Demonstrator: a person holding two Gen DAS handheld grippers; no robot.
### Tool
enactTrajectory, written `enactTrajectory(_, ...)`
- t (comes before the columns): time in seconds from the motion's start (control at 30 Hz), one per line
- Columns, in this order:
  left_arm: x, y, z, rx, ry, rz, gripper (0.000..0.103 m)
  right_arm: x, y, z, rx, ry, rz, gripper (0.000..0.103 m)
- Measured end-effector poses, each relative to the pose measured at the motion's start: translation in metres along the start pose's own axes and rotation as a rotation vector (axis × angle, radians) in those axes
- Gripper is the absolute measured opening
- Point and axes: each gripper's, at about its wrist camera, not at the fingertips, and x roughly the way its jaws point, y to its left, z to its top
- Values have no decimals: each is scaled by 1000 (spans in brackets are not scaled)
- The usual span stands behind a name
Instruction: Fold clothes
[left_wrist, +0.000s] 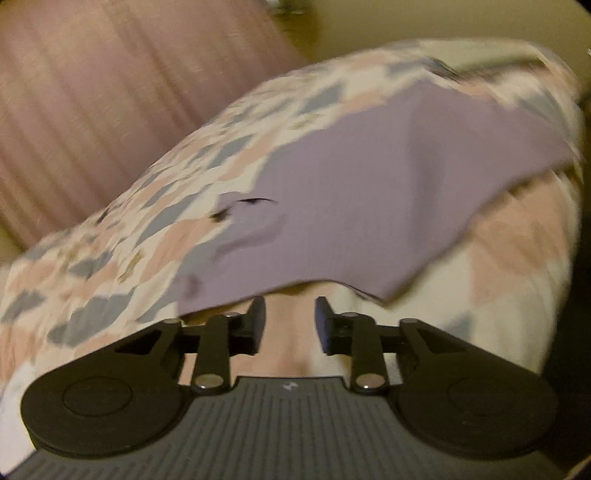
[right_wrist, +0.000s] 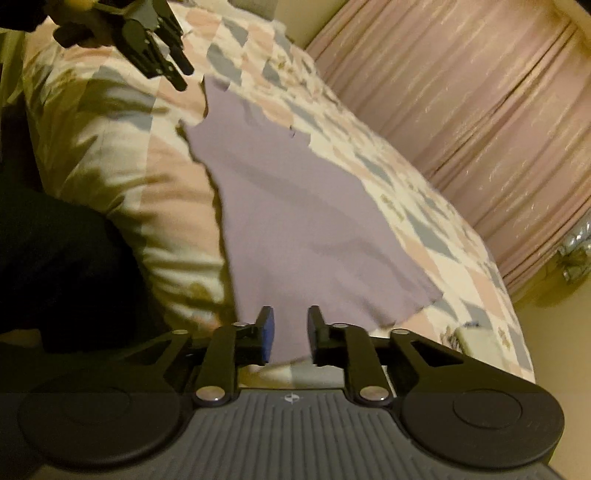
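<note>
Bed (right_wrist: 424, 206): we note a patchwork quilt; lilac garment (right_wrist: 303, 221) lying on it.
Room: pink curtain (right_wrist: 461, 103) behind.
Left gripper (left_wrist: 290, 321): jaws open, empty.
Right gripper (right_wrist: 290, 332): jaws open over garment's edge.

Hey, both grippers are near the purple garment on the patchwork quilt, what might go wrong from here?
1. Both the left gripper and right gripper are open at the edge of the thin lilac knit garment; closing may miss it or grab only one layer.
2. The soft pastel patchwork quilt beneath could get pinched along with it.
3. The garment drapes over the bed's rounded side, so a one-sided pull may skew the fold.
</note>
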Motion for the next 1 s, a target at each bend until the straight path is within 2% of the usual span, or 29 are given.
enactTrajectory(0.1, 15, 32, 12, -87, 16, 51, 29, 15, -19, 13, 0, -57, 13, 23)
enactTrajectory(0.17, 27, 53, 17, -145, 23, 76, 29, 38, -38, 24, 5, -111, 38, 29)
enactTrajectory(0.3, 65, 88, 20, -211, 68, 120, 30, 109, -75, 46, 1, -208, 110, 31)
enactTrajectory(0.4, 99, 106, 20, -244, 161, 78, 29, 159, -98, 62, 17, -247, 170, 31)
enactTrajectory(0.43, 109, 110, 21, -253, 193, 55, 26, 170, -105, 68, 26, -242, 196, 31)
enactTrajectory(0.5, 123, 119, 20, -310, 232, 25, 4, 191, -116, 81, 44, -226, 250, 31)
enactTrajectory(0.67, 129, 147, 14, -550, 247, -5, 4, 219, -143, 122, 49, -131, 398, 31)
enactTrajectory(0.77, 124, 154, 9, -635, 261, -7, 4, 237, -164, 155, 23, -92, 452, 31)
enactTrajectory(0.83, 121, 163, 3, -721, 250, -4, 4, 258, -179, 179, 24, -68, 482, 31)
enactTrajectory(0.9, 119, 173, -5, -849, 219, -11, 4, 283, -188, 205, 29, -56, 513, 31)
enactTrajectory(0.93, 121, 176, -11, -918, 209, -14, 3, 296, -191, 217, 33, -54, 530, 35)
enactTrajectory(1.0, 128, 179, -17, -962, 224, -15, 3, 326, -191, 241, 41, -51, 574, 41)
